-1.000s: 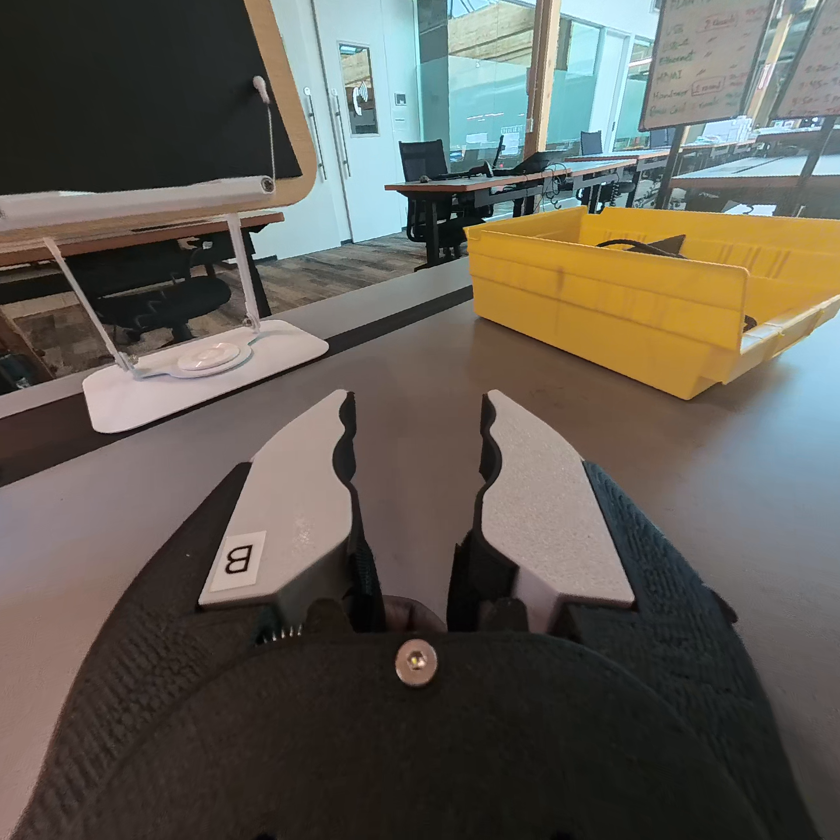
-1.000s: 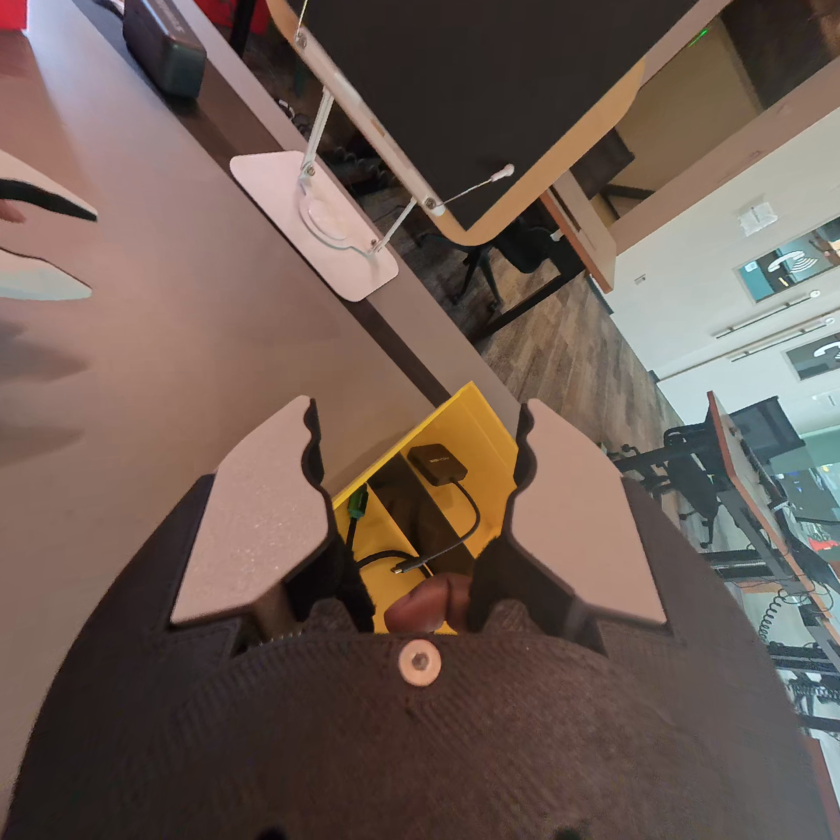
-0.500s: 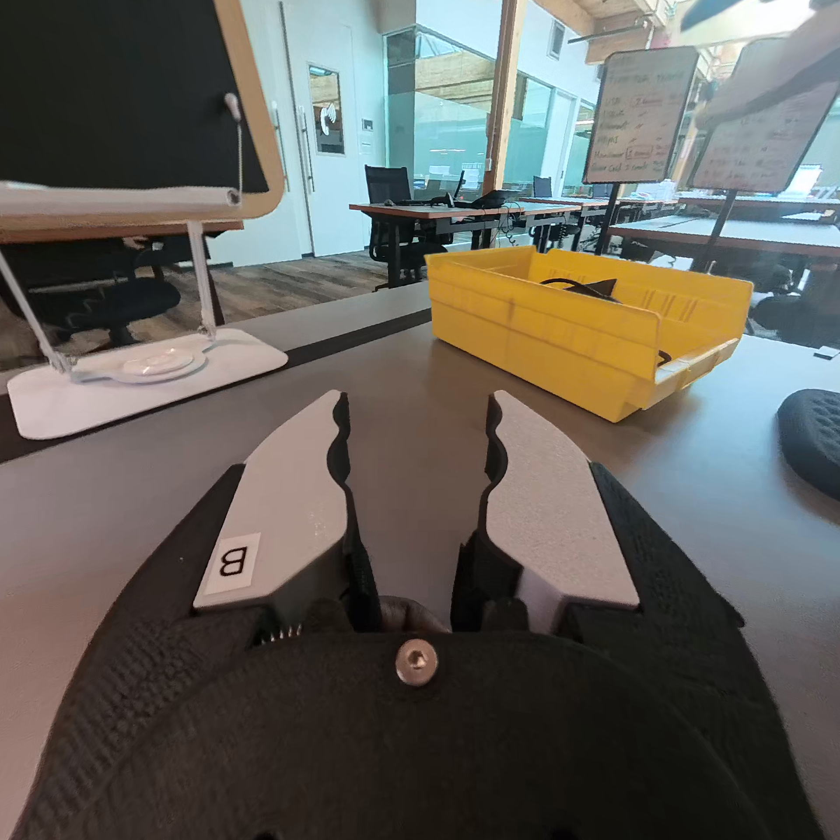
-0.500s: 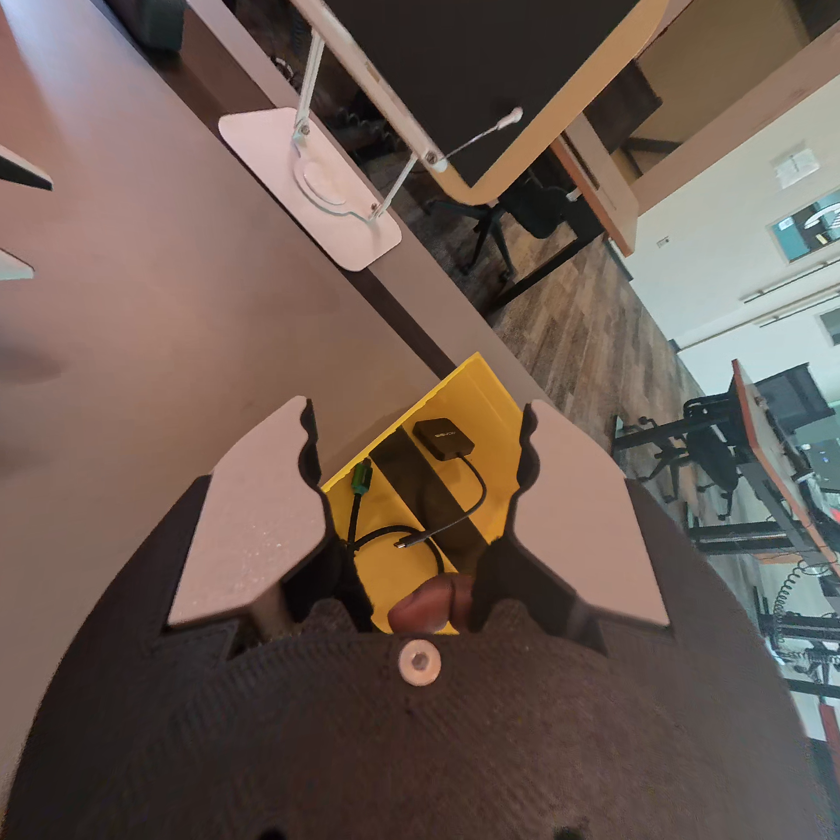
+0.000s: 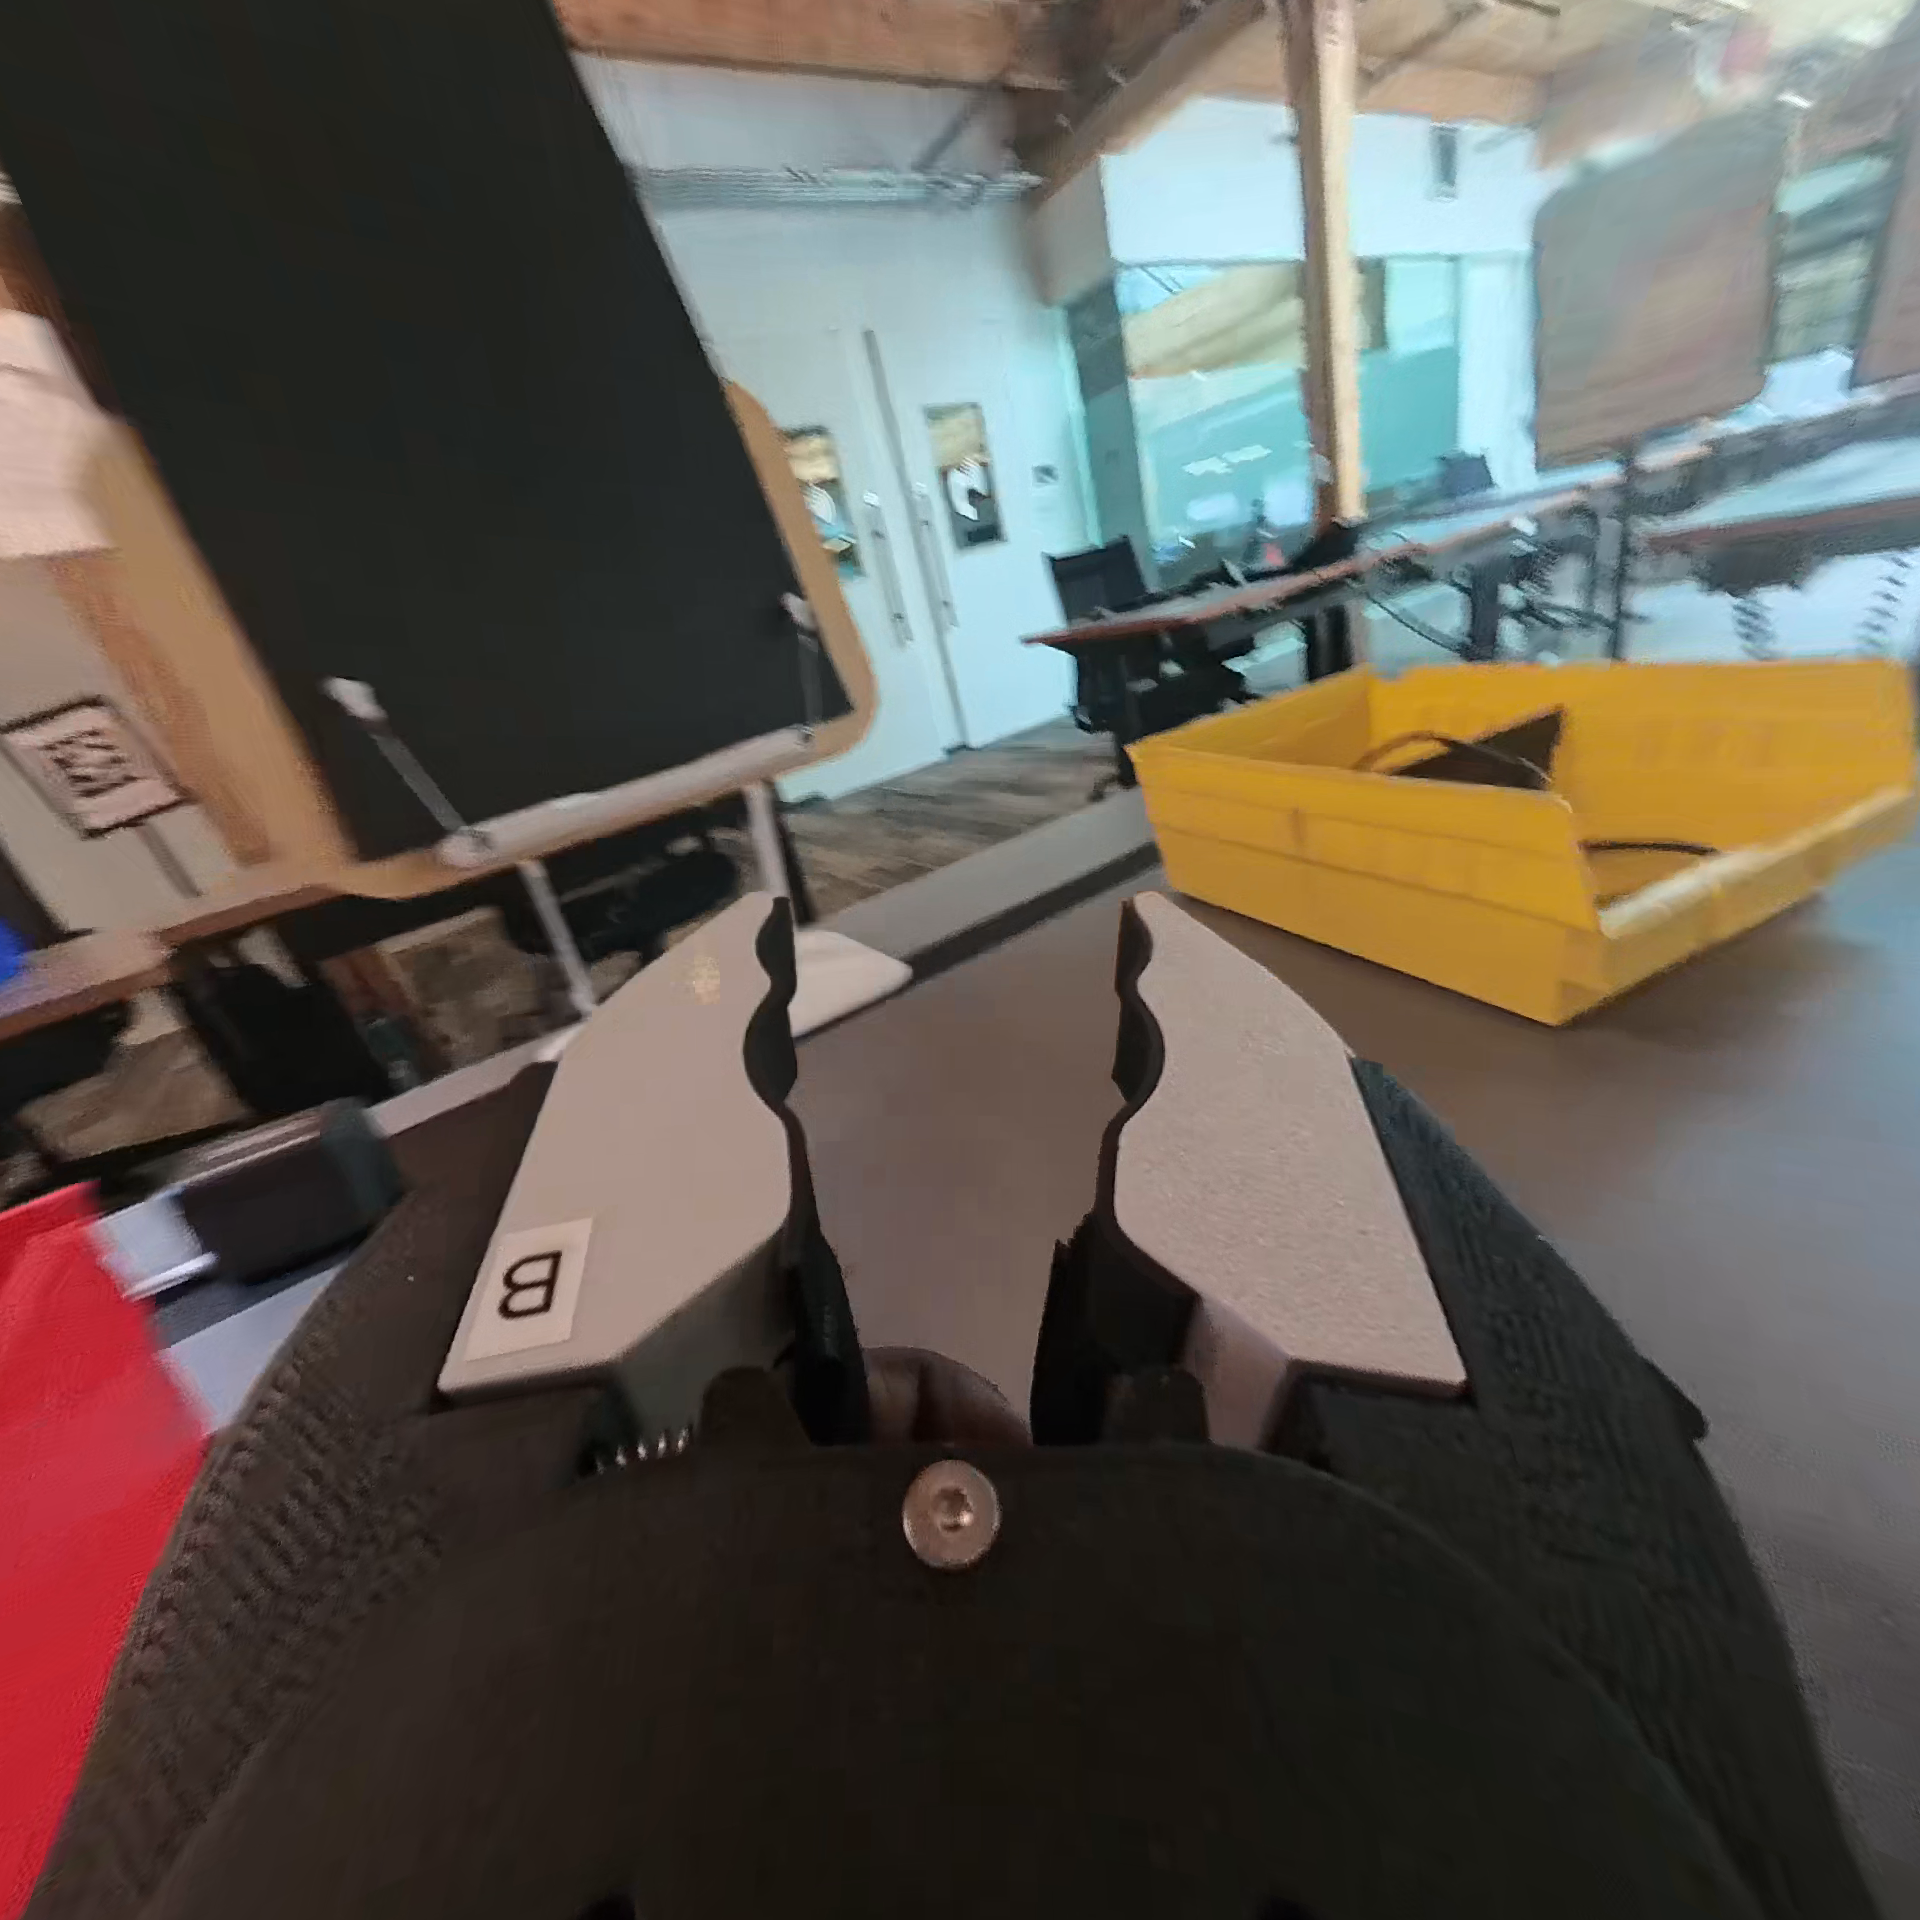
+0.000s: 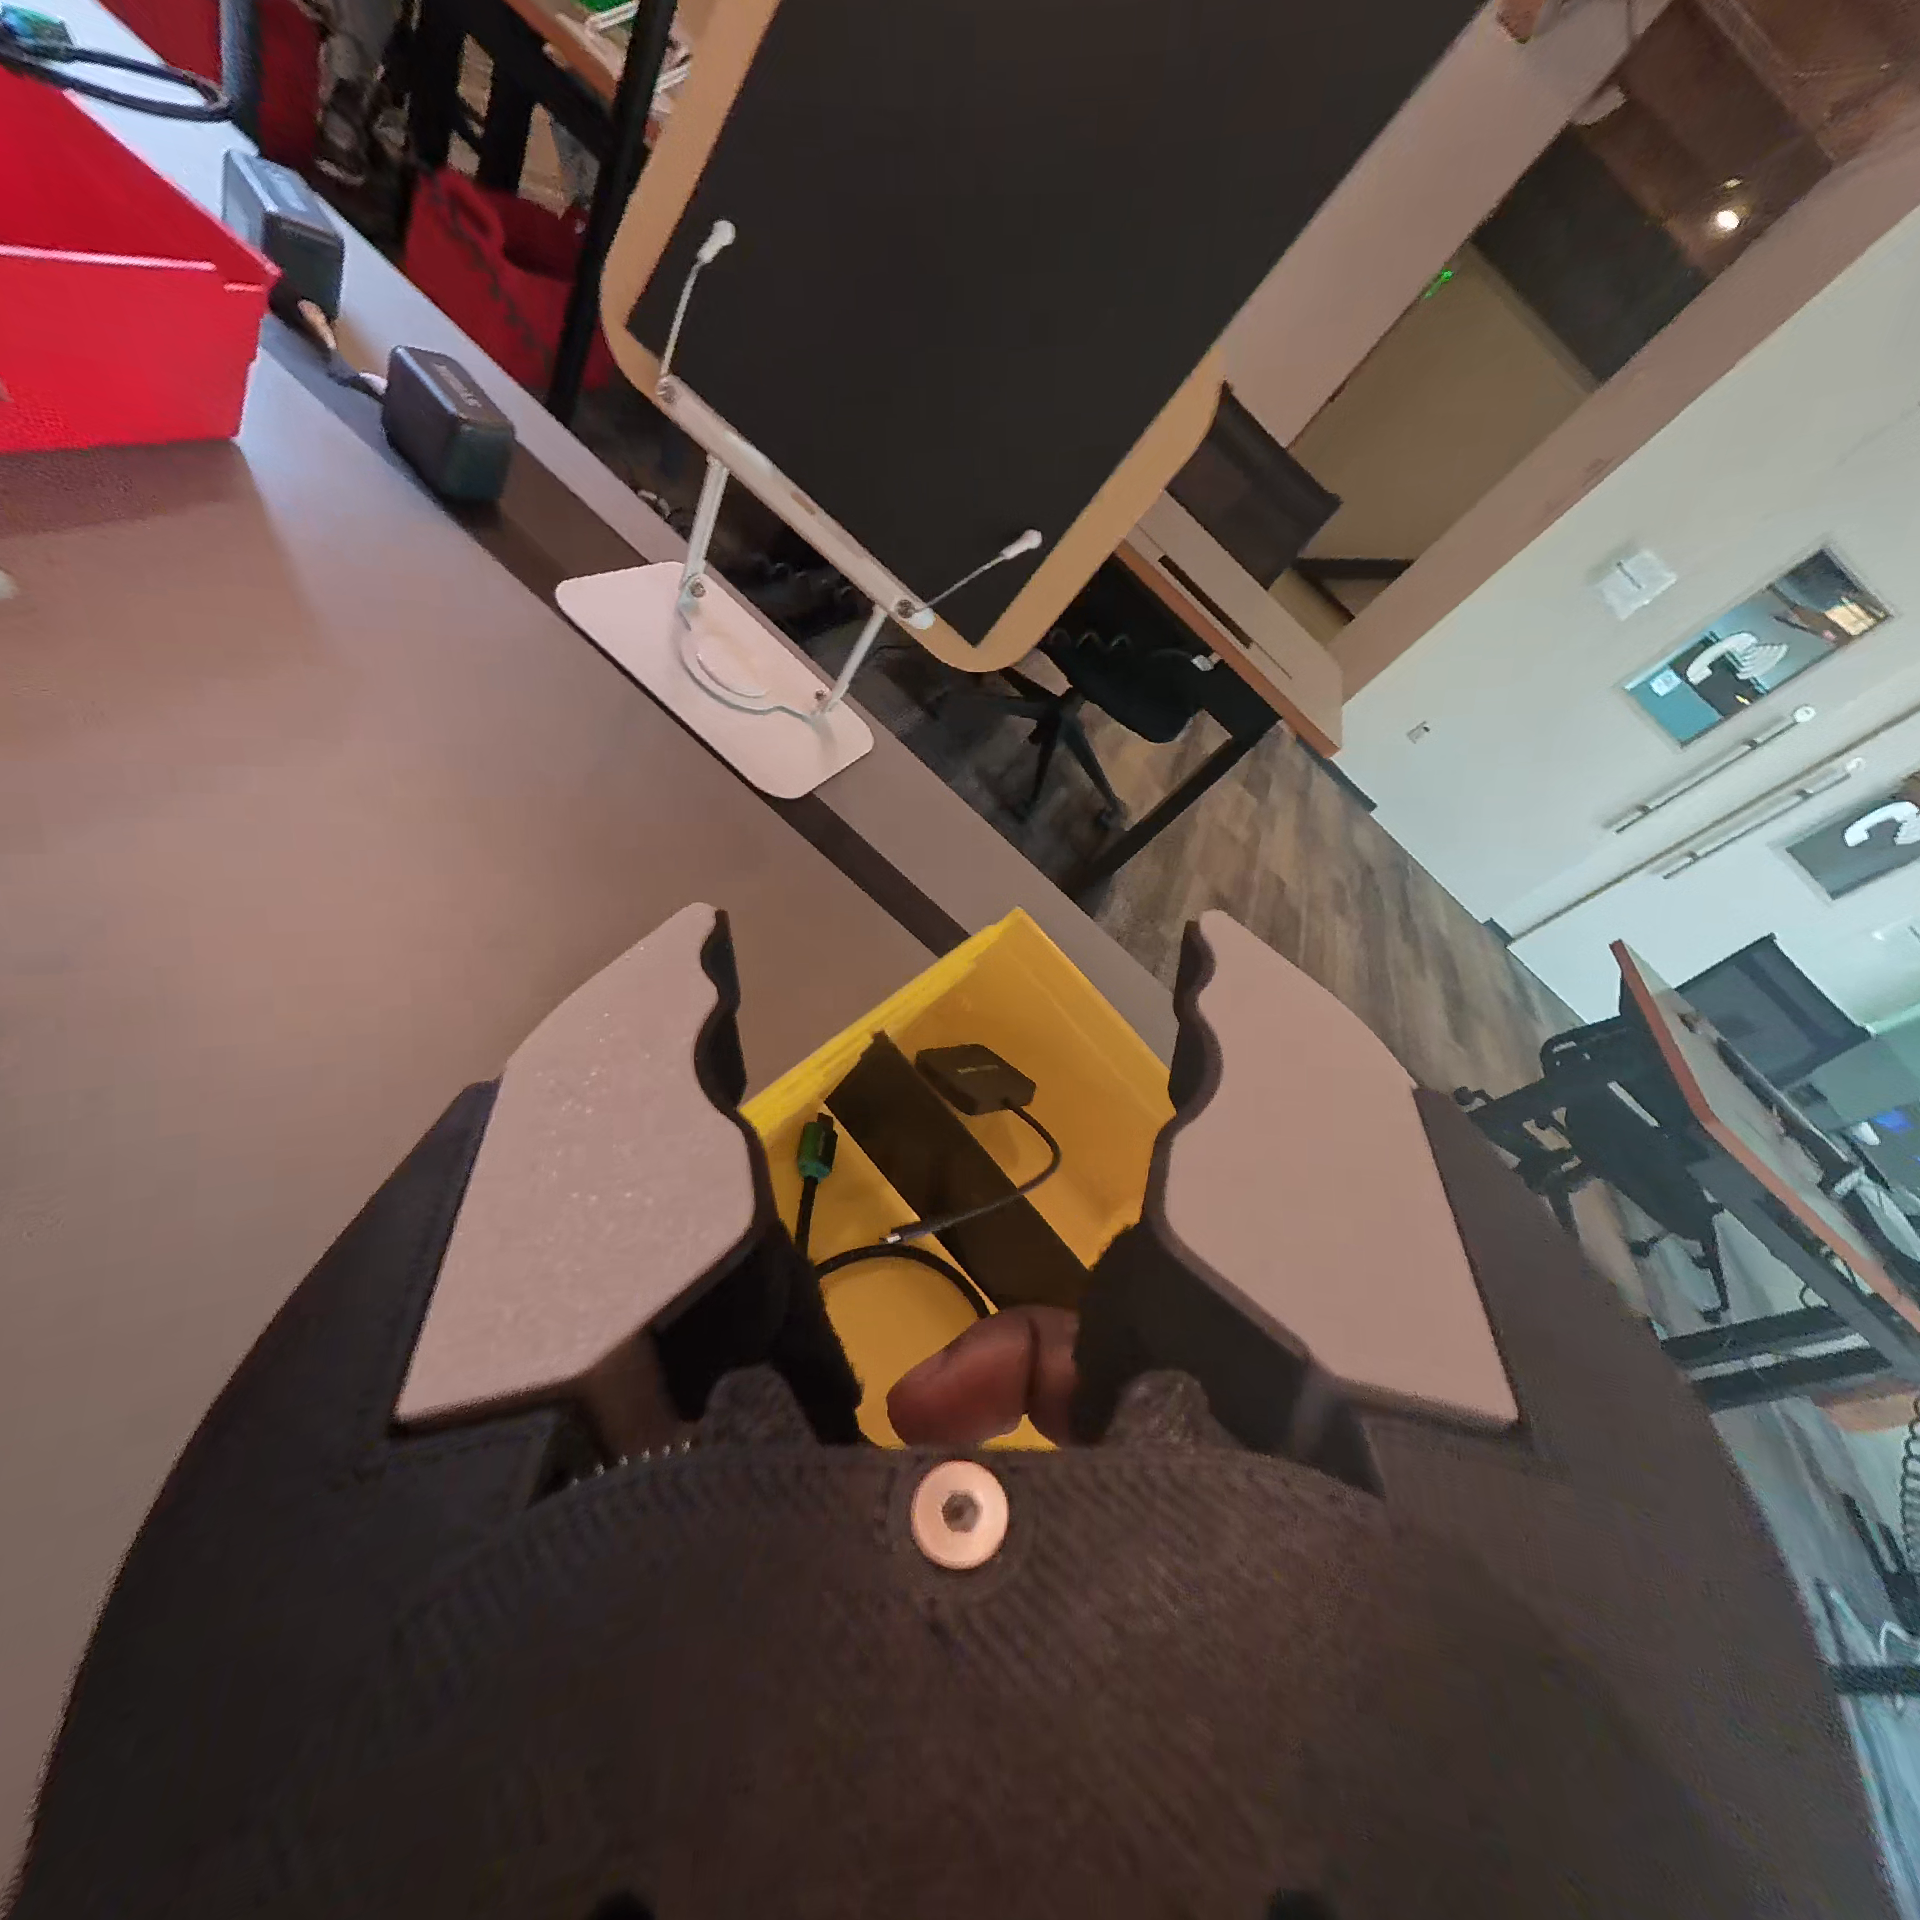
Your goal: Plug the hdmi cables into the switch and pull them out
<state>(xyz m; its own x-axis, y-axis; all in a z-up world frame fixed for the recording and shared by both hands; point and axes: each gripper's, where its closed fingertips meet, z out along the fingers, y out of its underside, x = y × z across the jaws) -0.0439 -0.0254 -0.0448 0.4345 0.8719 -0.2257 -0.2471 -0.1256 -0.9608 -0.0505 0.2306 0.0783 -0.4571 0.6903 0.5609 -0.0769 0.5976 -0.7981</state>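
Left gripper (image 5: 956, 914) spread, nothing between its grey fingers (image 5: 665, 1143), held low over the dark counter (image 5: 1662, 1195) and aimed across it. Yellow bin (image 5: 1382, 883) ahead and to the right on the counter, well apart from the gripper, with dark cable loops just showing over its wall. Black panel (image 5: 416, 416) with a tan frame to the left on a white stand (image 5: 842, 982), the stand's base partly hidden behind the left finger. Red bin (image 5: 73, 1455) at the lower left edge, a dark block (image 5: 281, 1190) just behind it. Much of this view smeared by motion blur.

Right gripper (image 6: 956, 925) likewise spread and empty, tilted steeply, looking down into the yellow bin (image 6: 1081, 1013) framed between its fingers. Inside the bin, a black divider (image 6: 935, 1153) splitting it into compartments. Small black switch (image 6: 975, 1075) on the far side of the divider, its thin lead (image 6: 1023, 1174) curling across the divider to a small plug. Green-tipped cable (image 6: 816, 1148) in the near compartment, its black cord (image 6: 904, 1262) looping below. Nothing plugged into the switch. Fingertip (image 6: 977, 1387) showing at the gripper's base. Red bin (image 6: 114, 301) and two dark blocks (image 6: 447, 421) along the counter's far edge at upper left, white stand (image 6: 717, 675) between them and the yellow bin.
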